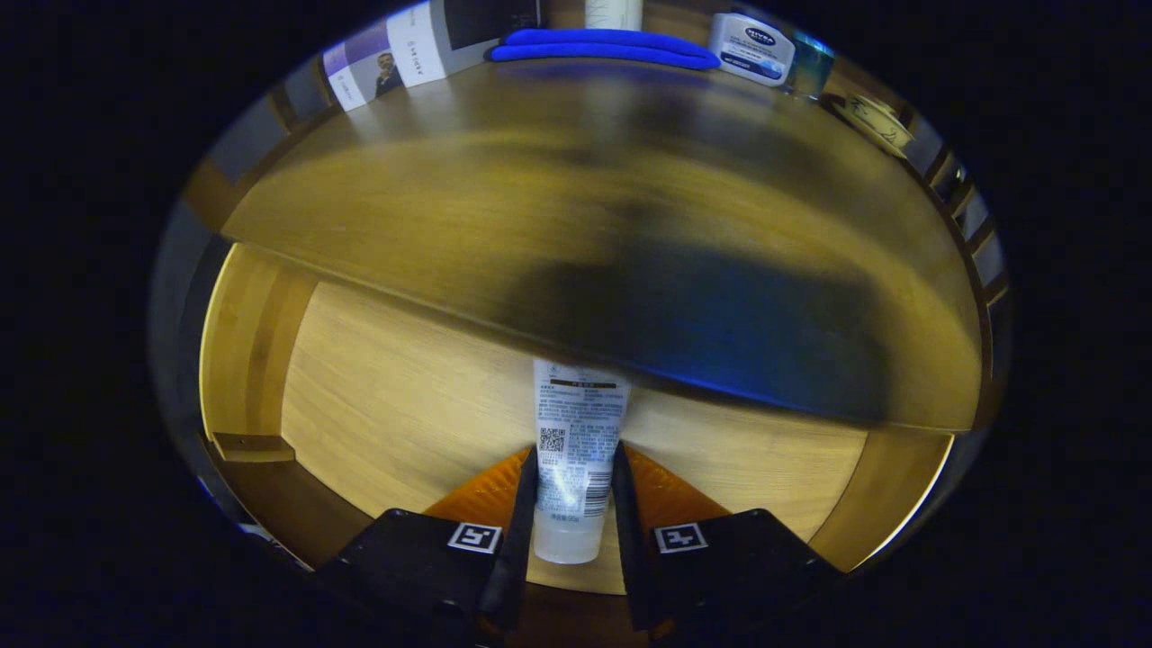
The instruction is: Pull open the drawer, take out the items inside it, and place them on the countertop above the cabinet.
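In the gripper view the claw [573,504] was clenched on a tube [576,450], one finger pressing each of its sides. The tube was white with small print on its face and a clear cap [565,543] at the end nearest the camera. It ran straight ahead between the fingers, and its far end passed under the front edge of the table [432,207].

Below and around the claw lay the open drawer [396,396]. Its pale wooden floor spread out to either side of the fingers, with a wooden side wall to the left of the claw and a curved one to the right. Whether the tube rested on the drawer floor or was lifted just off it I could not tell from this angle.

Beyond the fingers, above the drawer, the table stretched away as a broad brown surface, blurred, with a dark shadow across the part ahead and to the right of the claw. At its far edge, well beyond the fingers, lay a folded blue cloth [603,48]. Just right of the cloth stood a white tub [751,47] with a blue label, and further right a small cup-like thing [871,118] at the rim. Left of the cloth leaned a printed card [396,52].
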`<state>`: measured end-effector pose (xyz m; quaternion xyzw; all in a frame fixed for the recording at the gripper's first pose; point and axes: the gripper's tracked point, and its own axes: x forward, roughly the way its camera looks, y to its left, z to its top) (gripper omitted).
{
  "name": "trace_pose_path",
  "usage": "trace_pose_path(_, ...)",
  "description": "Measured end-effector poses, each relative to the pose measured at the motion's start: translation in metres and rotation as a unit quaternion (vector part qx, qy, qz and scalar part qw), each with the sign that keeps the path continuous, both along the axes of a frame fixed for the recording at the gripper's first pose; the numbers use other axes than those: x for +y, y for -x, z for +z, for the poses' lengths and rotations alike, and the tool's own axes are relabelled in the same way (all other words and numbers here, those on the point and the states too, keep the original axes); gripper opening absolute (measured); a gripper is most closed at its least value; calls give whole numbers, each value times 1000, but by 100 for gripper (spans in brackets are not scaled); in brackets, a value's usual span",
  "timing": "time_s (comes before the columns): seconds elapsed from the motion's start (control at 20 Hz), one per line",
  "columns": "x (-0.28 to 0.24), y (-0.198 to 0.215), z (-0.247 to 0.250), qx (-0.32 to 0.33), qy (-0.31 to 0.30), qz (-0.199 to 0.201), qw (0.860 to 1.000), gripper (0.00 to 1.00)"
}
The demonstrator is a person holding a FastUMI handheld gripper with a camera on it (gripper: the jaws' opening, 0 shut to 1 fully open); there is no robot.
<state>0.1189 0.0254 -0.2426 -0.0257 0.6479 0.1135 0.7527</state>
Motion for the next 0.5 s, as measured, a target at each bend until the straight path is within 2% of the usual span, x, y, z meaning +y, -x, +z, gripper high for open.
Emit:
trace_pose_path(0.2,16,16,12,-2,-24,32,999,48)
trace_pose_path(0.5,14,22,48,-43,-34,51,997,47)
